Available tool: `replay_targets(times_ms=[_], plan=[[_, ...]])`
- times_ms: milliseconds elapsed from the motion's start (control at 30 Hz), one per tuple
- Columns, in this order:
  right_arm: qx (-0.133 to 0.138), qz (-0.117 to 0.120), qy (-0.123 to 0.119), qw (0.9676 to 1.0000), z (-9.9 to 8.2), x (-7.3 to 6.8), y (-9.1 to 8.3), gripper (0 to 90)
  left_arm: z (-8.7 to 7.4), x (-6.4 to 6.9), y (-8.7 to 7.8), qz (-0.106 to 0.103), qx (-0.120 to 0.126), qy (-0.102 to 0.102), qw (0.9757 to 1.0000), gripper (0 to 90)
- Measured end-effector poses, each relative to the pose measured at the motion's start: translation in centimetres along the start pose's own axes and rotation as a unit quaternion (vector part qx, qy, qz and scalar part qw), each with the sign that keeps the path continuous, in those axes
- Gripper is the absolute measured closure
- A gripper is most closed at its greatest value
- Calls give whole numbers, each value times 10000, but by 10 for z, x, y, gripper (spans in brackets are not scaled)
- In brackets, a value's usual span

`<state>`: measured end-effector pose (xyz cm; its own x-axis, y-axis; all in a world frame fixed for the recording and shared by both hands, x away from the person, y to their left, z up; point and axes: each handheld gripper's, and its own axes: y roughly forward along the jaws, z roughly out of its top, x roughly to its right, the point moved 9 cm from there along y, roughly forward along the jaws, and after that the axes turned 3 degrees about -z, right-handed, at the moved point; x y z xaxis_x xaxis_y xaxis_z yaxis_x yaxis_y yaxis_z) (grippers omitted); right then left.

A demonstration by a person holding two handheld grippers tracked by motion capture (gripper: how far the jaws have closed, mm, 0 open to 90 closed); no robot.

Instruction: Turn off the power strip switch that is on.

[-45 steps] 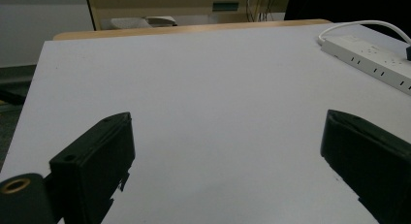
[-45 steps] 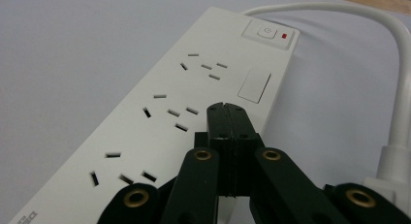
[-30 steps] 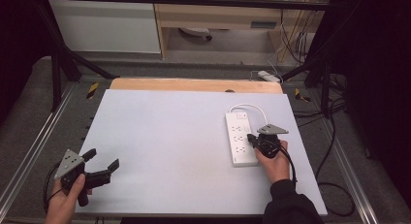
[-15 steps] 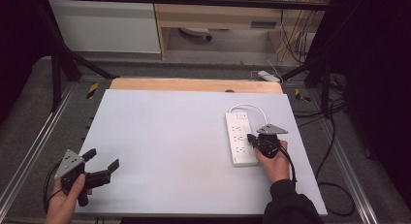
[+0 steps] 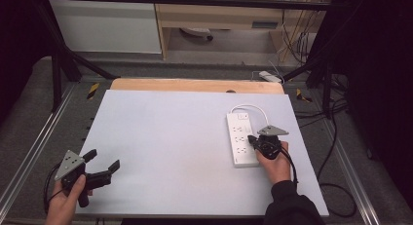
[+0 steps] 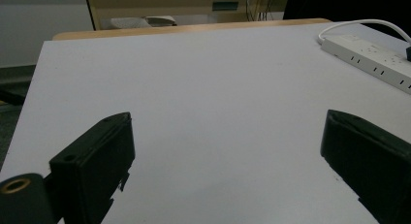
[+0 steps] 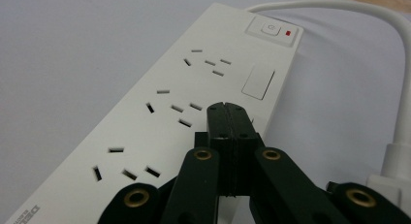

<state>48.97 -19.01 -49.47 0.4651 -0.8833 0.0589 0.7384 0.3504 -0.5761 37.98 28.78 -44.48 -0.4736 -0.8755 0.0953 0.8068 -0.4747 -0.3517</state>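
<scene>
From the high view, I judge the step in hand to be pressing on or steadying the power strip (image 5: 241,140) with the right gripper (image 5: 253,140); to do it well I keep the tips low and square over the strip's right edge and push straight down so the strip does not skid on the white table (image 5: 170,137). The strip lies at the table's right side, cord (image 5: 251,108) at its far end, with the right gripper touching or just above its right edge. The left gripper (image 5: 100,166) rests at the near left corner, well apart. In the left gripper view, its jaws stand spread wide over bare table, the strip far right. In the right gripper view, the jaws are pressed together, pinching nothing, tips over the strip's face beside the middle socket group (image 7: 174,107), the switch (image 7: 271,27) beyond.
</scene>
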Motion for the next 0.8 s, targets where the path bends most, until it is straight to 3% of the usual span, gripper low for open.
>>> replay_targets(times_ms=[333, 800], plan=[[177, 8, -10, 9998, 5, 0, -1, 900, 0, -1, 0, 0, 15, -10, 10000, 52], [210, -43, 35, 9998, 5, 3, -3, 900, 0, -1, 0, 3, 5, 0, 10000, 52]])
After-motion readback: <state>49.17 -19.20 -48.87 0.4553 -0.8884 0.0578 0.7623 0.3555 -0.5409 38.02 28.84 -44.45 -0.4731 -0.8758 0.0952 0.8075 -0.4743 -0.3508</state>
